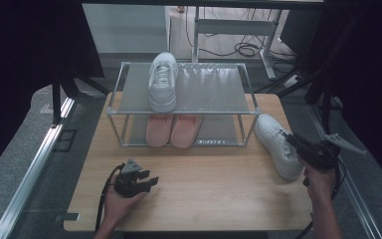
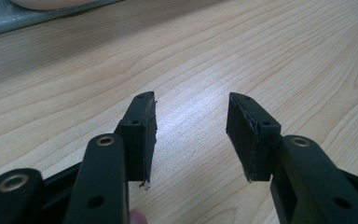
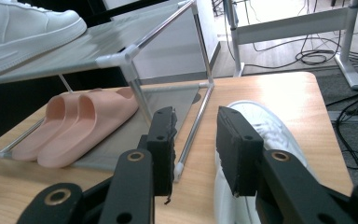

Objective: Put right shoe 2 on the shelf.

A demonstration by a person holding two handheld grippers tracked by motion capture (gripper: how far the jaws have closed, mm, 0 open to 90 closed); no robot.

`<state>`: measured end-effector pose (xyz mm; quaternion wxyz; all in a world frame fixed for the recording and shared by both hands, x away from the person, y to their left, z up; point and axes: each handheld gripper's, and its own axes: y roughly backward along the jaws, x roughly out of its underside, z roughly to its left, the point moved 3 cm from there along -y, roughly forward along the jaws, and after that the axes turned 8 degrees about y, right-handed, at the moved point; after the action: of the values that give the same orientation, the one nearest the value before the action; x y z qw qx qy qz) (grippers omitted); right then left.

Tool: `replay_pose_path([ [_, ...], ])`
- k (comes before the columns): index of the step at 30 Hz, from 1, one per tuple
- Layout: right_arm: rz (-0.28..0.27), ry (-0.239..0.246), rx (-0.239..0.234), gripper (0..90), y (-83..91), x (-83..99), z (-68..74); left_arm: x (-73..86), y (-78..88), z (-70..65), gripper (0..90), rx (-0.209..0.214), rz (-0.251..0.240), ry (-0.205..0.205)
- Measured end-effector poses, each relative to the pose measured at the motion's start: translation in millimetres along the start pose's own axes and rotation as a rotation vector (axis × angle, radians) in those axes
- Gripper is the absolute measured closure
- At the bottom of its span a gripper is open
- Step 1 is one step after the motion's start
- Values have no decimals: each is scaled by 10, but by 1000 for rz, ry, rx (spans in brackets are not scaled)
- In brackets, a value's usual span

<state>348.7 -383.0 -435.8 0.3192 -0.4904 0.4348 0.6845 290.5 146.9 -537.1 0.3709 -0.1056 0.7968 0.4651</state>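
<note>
One white sneaker [image 1: 162,82] [image 3: 23,32] stands on the top shelf of a metal shoe rack [image 1: 214,89] [image 3: 121,58]. Its mate [image 1: 278,144] [image 3: 265,126] lies on the wooden table [image 1: 204,184], right of the rack. My right gripper [image 1: 291,138] [image 3: 196,114] hovers just over this shoe's heel end. Its jaws stand apart with nothing between them. A pair of pink slippers [image 1: 174,130] [image 3: 74,126] sits on the rack's lower shelf. My left gripper [image 1: 153,180] [image 2: 191,100] rests low over the table's front left, open and empty.
Dark curtains flank the table on both sides. Aluminium rails [image 1: 35,159] run along the floor to the left. Behind the rack, a desk frame and cables [image 1: 243,47] lie on the floor. Bare wood [image 2: 261,56] stretches in front of the rack.
</note>
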Motion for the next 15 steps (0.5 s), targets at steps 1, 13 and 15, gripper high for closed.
replay_pose_path([
  [1, 1, 0, -3, 668, -9, -16, -15, 0, -2, -2, 537, 0, 0, 0],
  [13, 51, -12, -19, 659, -213, -38, -230, -1, 9, 3, 537, 0, -5, 6],
  [15, 60, -19, -12, 659, -229, -24, -282, -1, 5, 3, 537, 0, 0, 3],
])
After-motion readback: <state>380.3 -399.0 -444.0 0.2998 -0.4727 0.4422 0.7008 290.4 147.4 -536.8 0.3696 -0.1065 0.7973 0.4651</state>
